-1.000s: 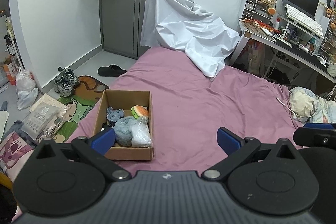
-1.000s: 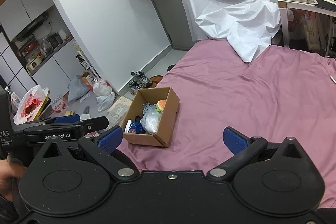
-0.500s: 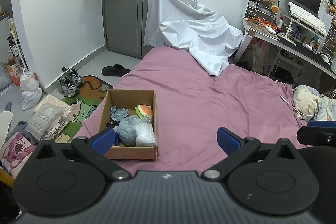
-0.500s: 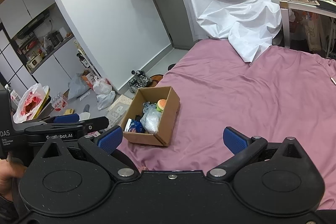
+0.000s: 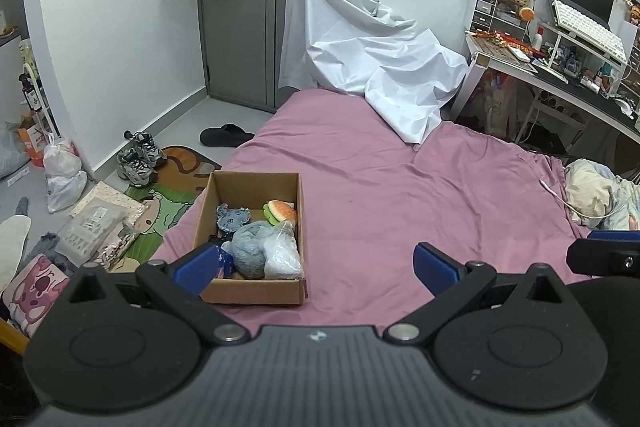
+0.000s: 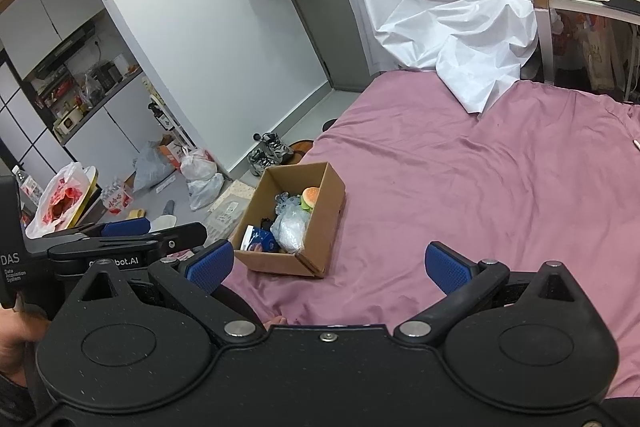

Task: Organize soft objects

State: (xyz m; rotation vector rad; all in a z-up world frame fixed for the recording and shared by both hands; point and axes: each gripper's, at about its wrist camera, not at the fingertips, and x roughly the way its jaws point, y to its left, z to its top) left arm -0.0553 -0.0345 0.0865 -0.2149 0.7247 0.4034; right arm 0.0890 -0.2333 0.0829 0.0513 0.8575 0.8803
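Both tools empty; left tool [image 5: 316, 265] spread wide, blue pads well apart, nothing between them; right tool [image 6: 327, 265] likewise wide and carrying nothing.

Task's things: soft objects sit in the cardboard box [image 5: 256, 183] on the pink bed [image 5: 400, 195], near the bed's left edge; inside I make out a grey plush [image 5: 250, 253], a clear plastic bag [image 5: 282, 255] just beside it, a burger toy [image 5: 282, 211] toward the far wall of the box, and a blue-grey fabric piece [image 5: 232, 219]; a dark blue item at the near corner is too hidden to name.

Key relation: from the left wrist view the box lies ahead and slightly left, its near wall just past the left pad; from the right wrist view the same box [image 6: 332, 211] lies ahead and left of centre, farther off; I judge the left tool the nearer one. Box long axis runs roughly away from me, opening upward; so my reach would go forward and down over the near wall.

No soft item visible loose on the sheet between tools and box; a bundle of bedding [image 5: 596, 195] lies at the far right edge, nearer the right tool.
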